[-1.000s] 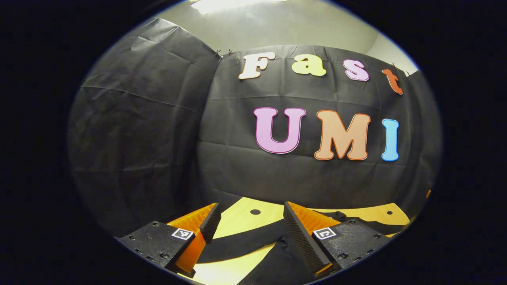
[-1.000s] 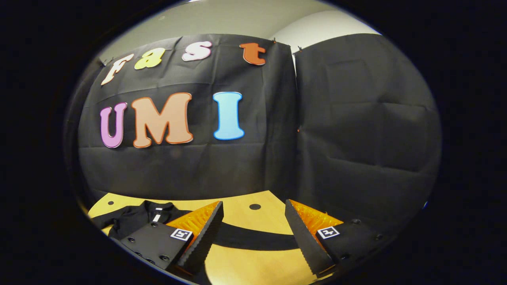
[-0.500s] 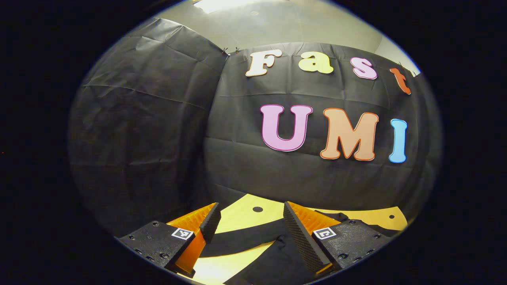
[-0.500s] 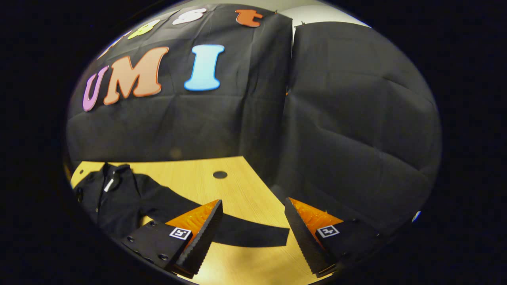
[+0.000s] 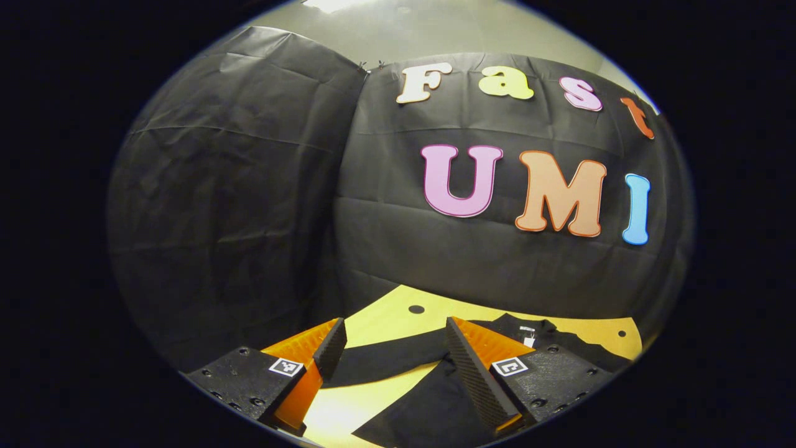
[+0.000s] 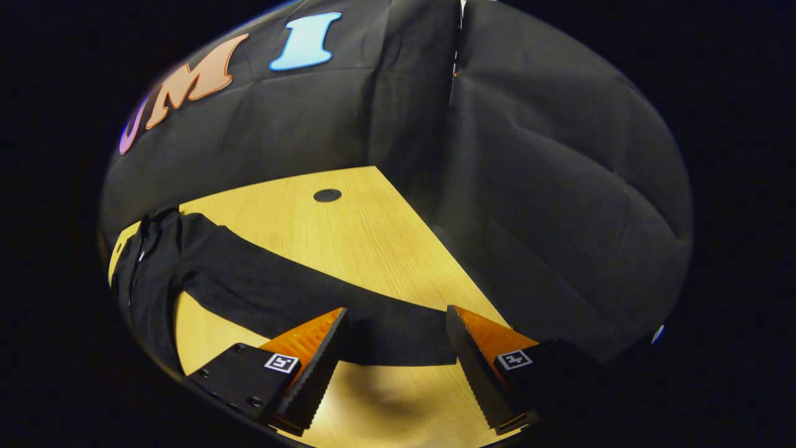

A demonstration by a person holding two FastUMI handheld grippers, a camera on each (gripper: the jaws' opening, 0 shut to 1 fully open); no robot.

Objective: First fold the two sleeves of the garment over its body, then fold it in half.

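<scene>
A black long-sleeved garment (image 5: 429, 404) lies flat on the light wooden table (image 5: 385, 323). In the left gripper view its left sleeve (image 5: 385, 361) stretches out across the gap between my fingers, and the collar with a white tag (image 5: 528, 336) lies beyond the right finger. My left gripper (image 5: 392, 348) is open above that sleeve, holding nothing. In the right gripper view the other sleeve (image 6: 280, 292) runs from the body (image 6: 149, 286) at the far left to its cuff (image 6: 410, 336). My right gripper (image 6: 395, 339) is open, hovering just over the cuff.
Black cloth walls close the booth at the back and on both sides. The table (image 6: 348, 242) has a round dark hole (image 6: 327, 195) near its far edge, and another hole (image 5: 416, 309) shows in the left gripper view. Bare wood lies beyond each sleeve.
The right gripper has tilted down and come close over the sleeve's cuff. The left gripper has tipped slightly downward, showing more of the garment. Both stay open.
</scene>
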